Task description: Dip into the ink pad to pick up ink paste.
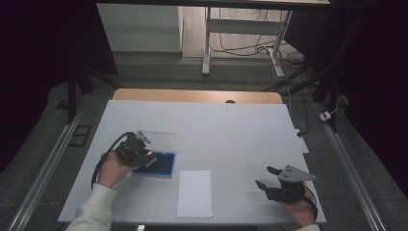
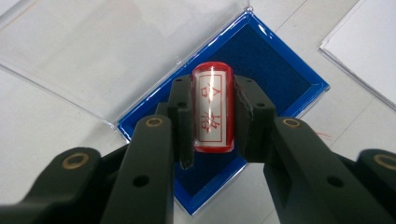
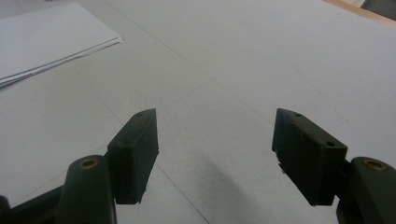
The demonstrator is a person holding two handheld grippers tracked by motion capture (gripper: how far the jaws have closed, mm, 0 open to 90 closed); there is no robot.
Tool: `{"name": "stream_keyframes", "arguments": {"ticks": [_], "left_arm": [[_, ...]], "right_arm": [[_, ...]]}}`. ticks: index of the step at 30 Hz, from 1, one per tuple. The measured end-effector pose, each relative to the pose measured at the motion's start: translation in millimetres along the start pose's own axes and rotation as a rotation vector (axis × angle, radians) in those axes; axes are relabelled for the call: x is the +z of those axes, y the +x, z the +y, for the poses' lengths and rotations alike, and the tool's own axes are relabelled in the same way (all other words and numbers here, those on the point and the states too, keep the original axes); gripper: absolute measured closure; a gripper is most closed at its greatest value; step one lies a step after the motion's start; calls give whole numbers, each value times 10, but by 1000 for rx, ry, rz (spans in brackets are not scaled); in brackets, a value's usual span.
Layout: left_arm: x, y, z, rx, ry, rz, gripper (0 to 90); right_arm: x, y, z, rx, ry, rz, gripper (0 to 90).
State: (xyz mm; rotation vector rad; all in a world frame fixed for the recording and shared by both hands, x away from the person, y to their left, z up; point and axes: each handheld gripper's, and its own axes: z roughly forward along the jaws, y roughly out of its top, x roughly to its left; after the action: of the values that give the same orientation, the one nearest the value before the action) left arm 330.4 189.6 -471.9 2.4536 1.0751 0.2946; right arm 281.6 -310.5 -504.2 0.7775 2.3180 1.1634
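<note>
A wide, matte white table (image 1: pixel 231 130) with a wooden far edge fills the high view. On its near side lies a flat rectangular stack of white paper (image 1: pixel 195 193). To the left of the paper sits a square blue ink pad (image 1: pixel 161 166), its clear plastic lid (image 1: pixel 161 140) folded open flat behind it. The left gripper (image 1: pixel 144 156) reaches over the pad; the right gripper (image 1: pixel 269 185) rests well apart near the table's right corner.

The left gripper view adds detail: the pad's (image 2: pixel 275 74) dark, felt-like surface inside a glossy blue rim, and a small glossy cylindrical stamp (image 2: pixel 213 108), red-rimmed with red characters on white, clamped between the black jaws just above the pad.

The right gripper view shows its blocky black jaws (image 3: pixel 215 158) spread wide over bare table, holding nothing.
</note>
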Motion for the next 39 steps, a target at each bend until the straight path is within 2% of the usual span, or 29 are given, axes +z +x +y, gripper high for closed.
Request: {"name": "stream_keyframes", "arguments": {"ticks": [5,16,39], "left_arm": [[37,-9,2,7,15,3,704],[46,-9,4,8,13,5,705],[110,-102,27,22,50,63,707]], "right_arm": [[1,2,1,1,0,0,310],[7,4,-1,-2,3,2,310],[9,22,14,-9,5,-3,311]]}}
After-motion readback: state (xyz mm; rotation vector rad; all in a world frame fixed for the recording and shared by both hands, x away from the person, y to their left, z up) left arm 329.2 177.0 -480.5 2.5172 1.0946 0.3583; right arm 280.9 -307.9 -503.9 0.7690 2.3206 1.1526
